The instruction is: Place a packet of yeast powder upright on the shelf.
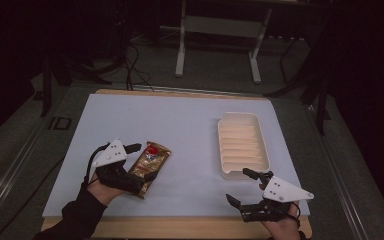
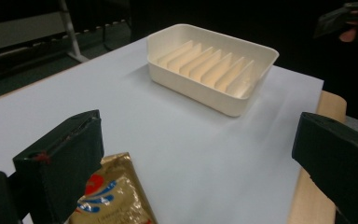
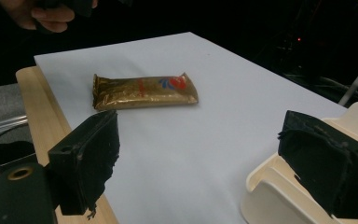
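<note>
A gold snack packet [image 1: 152, 159] with a red mark lies flat on the white sheet at the front left. My left gripper [image 1: 140, 164] stands open just over the packet's near half; in the left gripper view the packet [image 2: 109, 196] lies beside the left jaw, and I cannot tell whether they touch. The left gripper [image 2: 200, 133] holds nothing. A cream ribbed tray [image 1: 240, 116] sits at the right, with nothing in it. In front of the tray's near end, my right gripper [image 1: 239, 186] is open and holds nothing. The right gripper view shows the packet [image 3: 144, 91] beyond the open right gripper [image 3: 198, 149].
The white sheet [image 1: 180, 120] covers a wooden table whose edge [image 1: 180, 227] shows at the front. The tray's corner [image 3: 270, 186] lies close to the right jaw in the right gripper view. A white stand [image 1: 217, 45] and cables are on the floor beyond the table.
</note>
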